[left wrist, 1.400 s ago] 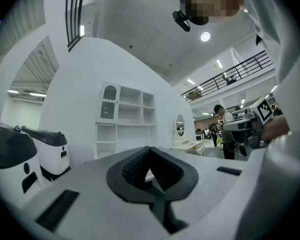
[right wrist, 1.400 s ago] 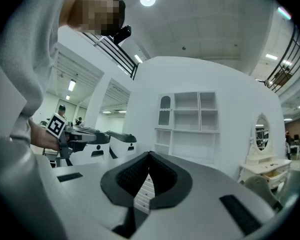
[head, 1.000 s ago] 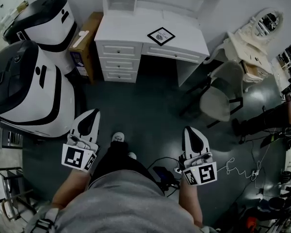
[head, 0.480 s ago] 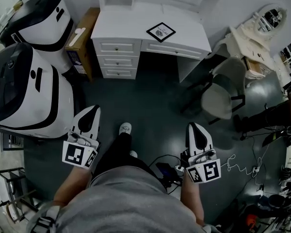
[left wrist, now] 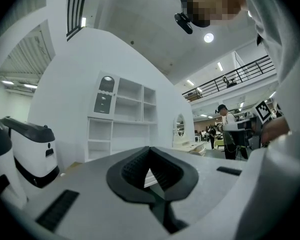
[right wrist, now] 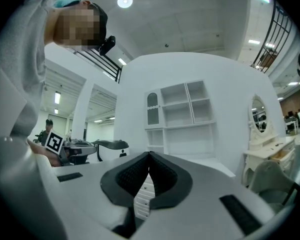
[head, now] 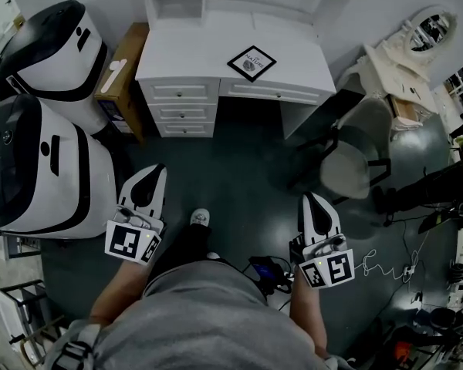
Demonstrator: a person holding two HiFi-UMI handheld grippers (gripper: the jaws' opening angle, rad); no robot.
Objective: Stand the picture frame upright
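A black-edged picture frame (head: pixel 251 62) lies flat on the white desk (head: pixel 193 52) at the top of the head view. Both grippers are well short of the desk, held over the dark floor on either side of the person's legs. My left gripper (head: pixel 151 172) is shut with nothing between its jaws, and its own view shows the tips (left wrist: pixel 150 151) meeting in front of the white shelf unit (left wrist: pixel 121 119). My right gripper (head: pixel 312 199) is shut and empty too, its tips (right wrist: pixel 149 156) pointing at the desk drawers (right wrist: pixel 142 196).
Two large white-and-black machines (head: pixel 42 160) stand at the left beside a brown cabinet (head: pixel 122 72). A chair (head: pixel 347 156) sits right of the desk, with a cream mirrored dresser (head: pixel 405 52) beyond it. Cables (head: pixel 378 268) lie on the floor at the right. A person (left wrist: pixel 225 129) stands far off.
The person has stepped toward the desk with both grippers carried along. The desk and frame sit slightly lower and nearer in the head view. Both grippers stay shut.
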